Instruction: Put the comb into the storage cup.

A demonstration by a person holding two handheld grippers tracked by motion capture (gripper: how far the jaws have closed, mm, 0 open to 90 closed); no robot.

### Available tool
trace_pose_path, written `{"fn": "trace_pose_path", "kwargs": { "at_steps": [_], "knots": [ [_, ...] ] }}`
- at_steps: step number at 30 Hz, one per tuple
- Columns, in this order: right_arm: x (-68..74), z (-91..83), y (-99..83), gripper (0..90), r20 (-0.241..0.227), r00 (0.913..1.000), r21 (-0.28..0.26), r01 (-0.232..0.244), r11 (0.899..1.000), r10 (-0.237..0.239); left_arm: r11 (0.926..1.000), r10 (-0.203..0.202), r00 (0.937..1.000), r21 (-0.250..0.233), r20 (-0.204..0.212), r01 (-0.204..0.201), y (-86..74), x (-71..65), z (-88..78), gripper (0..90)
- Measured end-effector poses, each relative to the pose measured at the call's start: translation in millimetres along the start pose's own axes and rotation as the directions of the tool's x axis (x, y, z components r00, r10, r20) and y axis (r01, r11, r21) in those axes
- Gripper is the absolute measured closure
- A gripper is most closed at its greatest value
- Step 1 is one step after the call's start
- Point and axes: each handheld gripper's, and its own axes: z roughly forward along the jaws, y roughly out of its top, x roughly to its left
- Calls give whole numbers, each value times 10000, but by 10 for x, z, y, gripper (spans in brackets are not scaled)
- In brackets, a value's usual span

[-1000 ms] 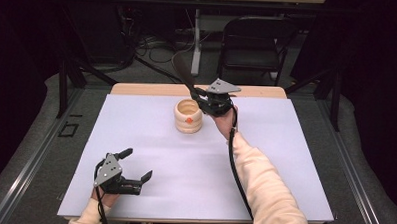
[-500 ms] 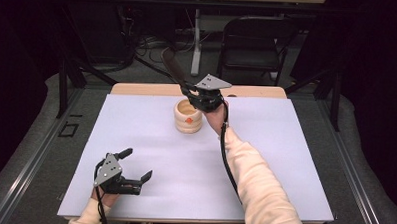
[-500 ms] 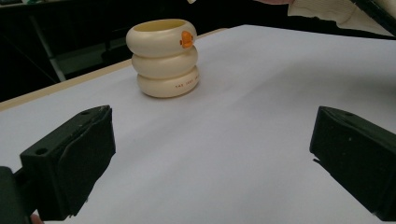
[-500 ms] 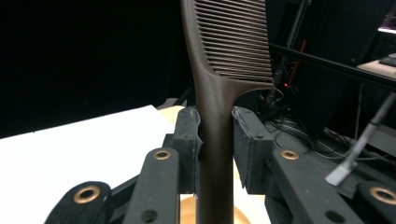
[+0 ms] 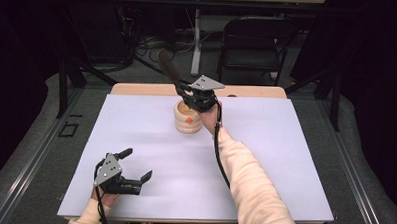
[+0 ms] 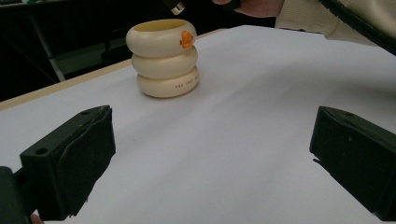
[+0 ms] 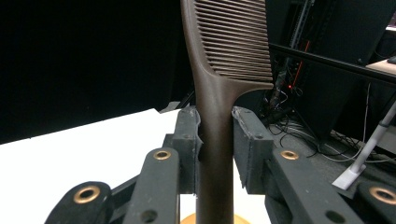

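right gripper [image 5: 199, 98] has the brown comb [image 7: 219, 93] clamped by its handle — long axis slanting up, handle end right above the cream holder [image 5: 188, 116] — left gripper [image 5: 134, 167] sits gaping, far off.

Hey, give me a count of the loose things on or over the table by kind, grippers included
Comb: 1, brown, held in the right gripper
Ringed holder: 1, cream
Grippers: 2, counting the left gripper
Total: 4

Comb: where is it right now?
The brown comb is clamped by its handle in the right gripper, above the cream ringed holder at the table's far middle.
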Motion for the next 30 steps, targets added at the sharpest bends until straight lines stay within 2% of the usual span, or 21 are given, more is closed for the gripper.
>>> {"fn": "trace_pose_path", "kwargs": {
  "at_steps": [14,30],
  "knots": [
    [-14,109,-157,726,-1,9998,196,-191,9996,191,10000,4,10000,-2,33,-4,-1,0,0,1],
    [-3,140,-294,726,-51,9997,603,-246,9979,250,10000,16,10000,2,33,-16,0,0,0,1]
  ]
}}
